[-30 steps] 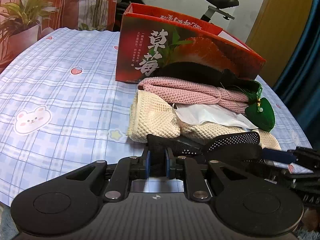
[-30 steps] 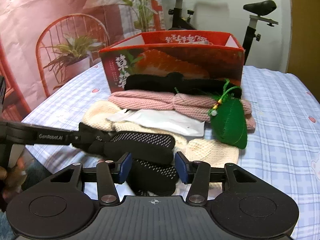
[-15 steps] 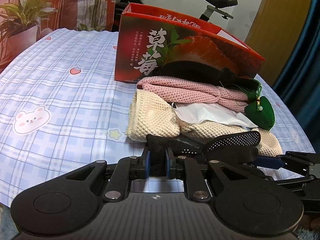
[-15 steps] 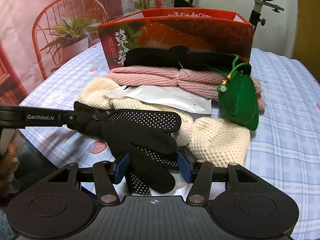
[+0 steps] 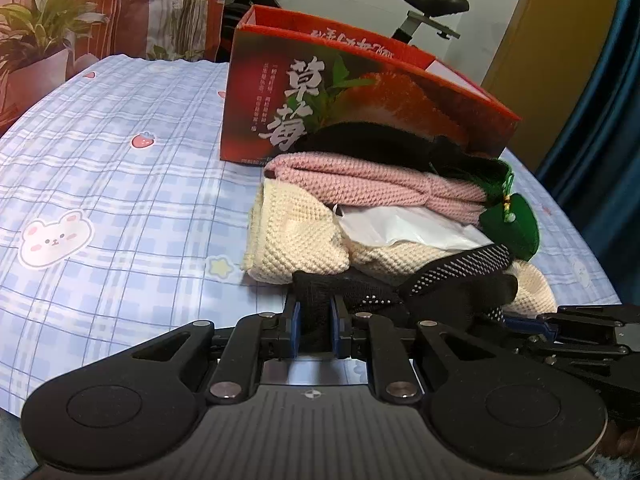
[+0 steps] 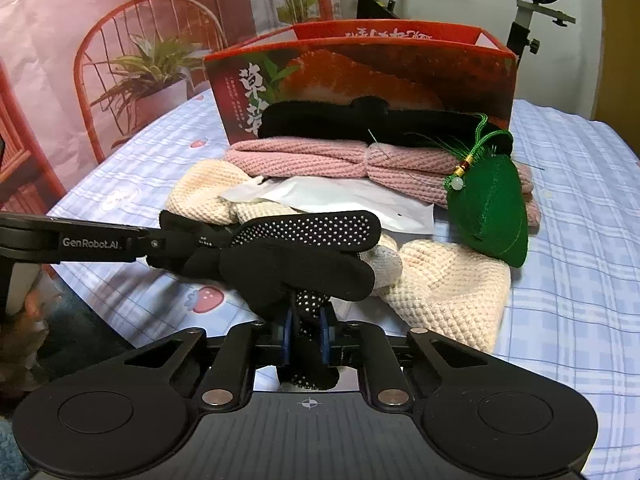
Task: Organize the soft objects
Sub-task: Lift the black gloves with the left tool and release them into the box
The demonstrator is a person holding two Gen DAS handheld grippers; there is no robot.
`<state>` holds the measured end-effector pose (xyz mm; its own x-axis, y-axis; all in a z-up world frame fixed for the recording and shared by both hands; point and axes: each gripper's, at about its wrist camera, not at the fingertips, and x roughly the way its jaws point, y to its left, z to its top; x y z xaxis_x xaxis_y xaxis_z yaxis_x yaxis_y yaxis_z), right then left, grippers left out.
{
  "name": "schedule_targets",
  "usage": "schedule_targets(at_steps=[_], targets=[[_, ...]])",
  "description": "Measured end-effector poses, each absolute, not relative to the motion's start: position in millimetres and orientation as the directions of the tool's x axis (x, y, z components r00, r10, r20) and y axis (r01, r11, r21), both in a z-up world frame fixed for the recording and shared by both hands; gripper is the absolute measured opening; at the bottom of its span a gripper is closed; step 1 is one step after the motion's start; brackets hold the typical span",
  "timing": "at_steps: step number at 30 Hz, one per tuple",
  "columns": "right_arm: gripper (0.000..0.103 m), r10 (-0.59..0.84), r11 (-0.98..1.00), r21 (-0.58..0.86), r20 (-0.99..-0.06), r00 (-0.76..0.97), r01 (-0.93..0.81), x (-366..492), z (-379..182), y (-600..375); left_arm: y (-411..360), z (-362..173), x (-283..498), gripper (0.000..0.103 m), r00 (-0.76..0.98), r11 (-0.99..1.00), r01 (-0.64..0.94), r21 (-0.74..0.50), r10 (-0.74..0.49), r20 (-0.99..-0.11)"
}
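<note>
A black dotted glove [image 6: 304, 248] is held between both grippers above the near table edge. My left gripper [image 5: 314, 330] is shut on its cuff [image 5: 320, 292]. My right gripper [image 6: 306, 334] is shut on its fingers. Behind it lies a pile: a cream knit cloth [image 5: 288, 232], a white sheet [image 5: 400, 228], a pink knit headband [image 5: 360, 184], a black headband [image 6: 360, 120] and a green plush pouch [image 6: 488, 216]. A red open cardboard box [image 5: 320, 92] stands behind the pile.
The table wears a blue plaid cloth [image 5: 100, 184] with strawberry and bear prints. A red chair [image 6: 132, 60], potted plants [image 5: 36, 36] and an exercise bike [image 5: 432, 4] stand beyond the table. The left gripper's arm [image 6: 68, 242] reaches in from the left in the right wrist view.
My right gripper was open around the glove's fingers; it has closed on them. The left gripper keeps its hold on the cuff. The glove has risen slightly.
</note>
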<state>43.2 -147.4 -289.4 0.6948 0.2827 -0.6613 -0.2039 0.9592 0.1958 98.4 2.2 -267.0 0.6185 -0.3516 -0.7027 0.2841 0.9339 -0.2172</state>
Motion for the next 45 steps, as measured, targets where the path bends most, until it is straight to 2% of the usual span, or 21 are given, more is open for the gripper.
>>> schedule_targets(at_steps=[11, 26, 33, 37, 45], targets=[[0.012, 0.320, 0.939, 0.273, -0.475, 0.820, -0.208, 33.0, -247.8, -172.8, 4.3, -221.0, 88.0, 0.012, 0.703, 0.906, 0.357, -0.228, -0.421, -0.573], [0.012, 0.303, 0.935, 0.283, -0.334, 0.892, -0.212, 78.1, -176.4, -196.7, -13.2, -141.9, 143.0, 0.012, 0.778, 0.899, 0.376, -0.225, -0.438, -0.451], [0.012, 0.287, 0.943, 0.266, -0.339, 0.896, -0.201, 141.6, -146.7, -206.0, -25.0, -124.0, 198.2, 0.012, 0.779, 0.905, 0.362, -0.223, -0.425, -0.461], [0.012, 0.270, 0.948, 0.263, -0.368, 0.890, -0.179, 180.8, -142.2, -209.5, -32.4, -128.4, 234.1, 0.012, 0.747, 0.911, 0.331, -0.245, -0.412, -0.521], [0.012, 0.253, 0.948, 0.301, -0.519, 0.817, -0.102, 239.9, -166.6, -217.0, -50.6, -152.8, 278.5, 0.012, 0.660, 0.926, 0.314, -0.210, -0.371, -0.653]])
